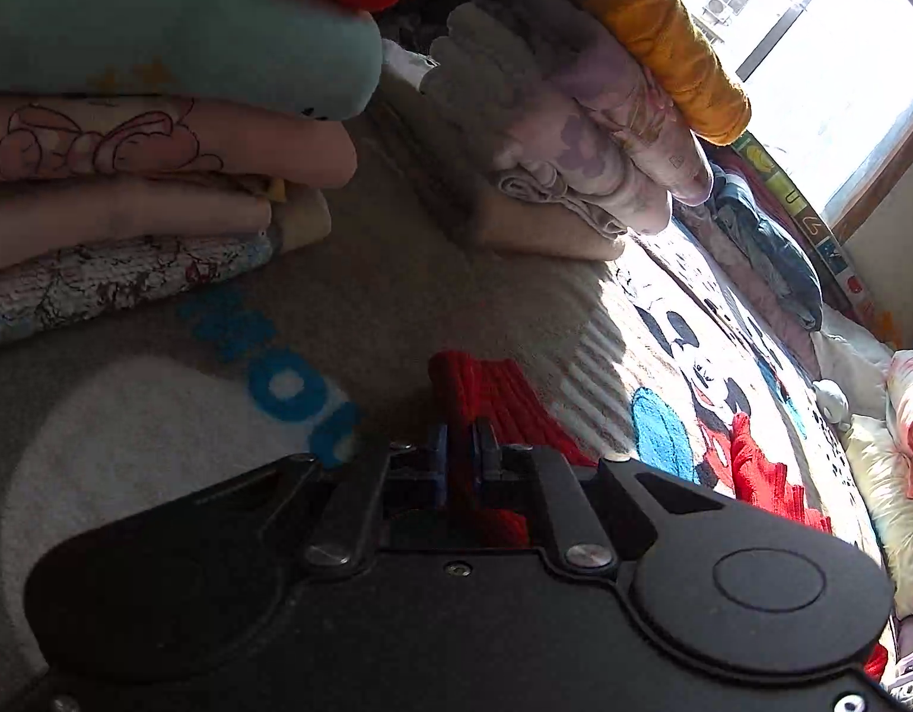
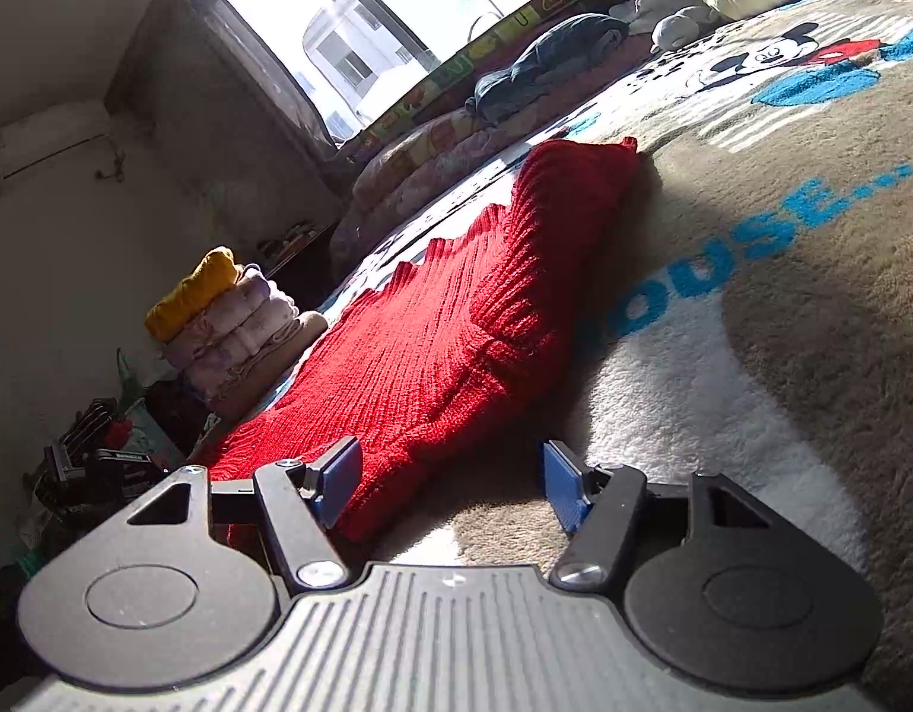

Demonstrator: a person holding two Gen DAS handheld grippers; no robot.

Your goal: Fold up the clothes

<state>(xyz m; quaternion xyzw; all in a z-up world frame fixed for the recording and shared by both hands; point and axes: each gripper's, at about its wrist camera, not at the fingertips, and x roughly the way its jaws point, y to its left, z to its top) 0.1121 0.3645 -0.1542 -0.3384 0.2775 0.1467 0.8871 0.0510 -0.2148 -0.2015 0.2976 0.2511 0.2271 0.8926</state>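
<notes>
Right wrist view, red sweater (image 2: 432, 350) lengthwise, running away toward window (image 2: 391, 18)

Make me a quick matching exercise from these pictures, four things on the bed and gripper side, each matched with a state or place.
Things:
1. left gripper
2. right gripper
3. red sweater
4. yellow garment

States:
A. on top of a folded stack
B. jaws open
C. lying on the blanket
D. jaws shut on red knit

Pairs: 1-D, 2-B, 3-C, 4-A
</notes>
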